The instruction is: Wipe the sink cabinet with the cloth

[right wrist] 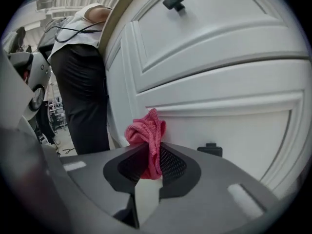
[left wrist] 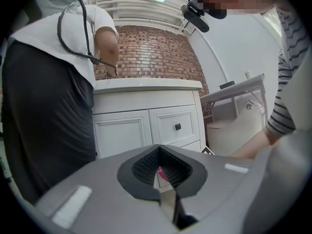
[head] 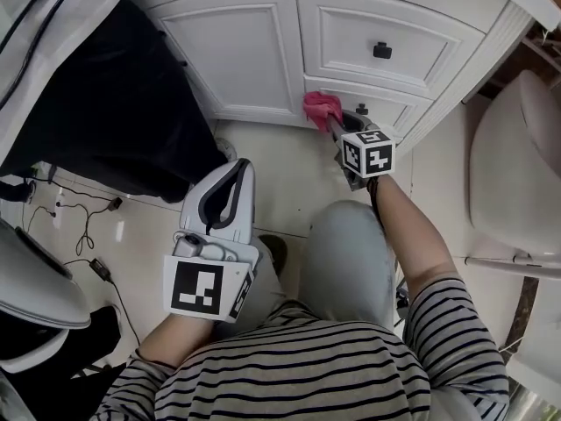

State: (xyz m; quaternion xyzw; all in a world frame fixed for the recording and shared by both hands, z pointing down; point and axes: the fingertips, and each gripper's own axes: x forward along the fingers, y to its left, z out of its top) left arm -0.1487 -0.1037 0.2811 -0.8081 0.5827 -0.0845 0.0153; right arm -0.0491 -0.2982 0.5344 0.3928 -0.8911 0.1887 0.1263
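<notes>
Nearest the body, the left gripper hangs idle over the floor, its fingers closed on nothing. Farther out, the right gripper has its fingers clenched on the pink cloth. The cloth's bunched end sticks out past the tips and touches the sink cabinet at the lower drawer's upper edge. Wiping looks under way, with most of the white fronts probably left to do.

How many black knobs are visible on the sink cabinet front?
2. The upper knob sits on the top drawer; the lower knob on the drawer beneath, just right of the pink cloth. Another on the cabinet door may be hidden.
</notes>
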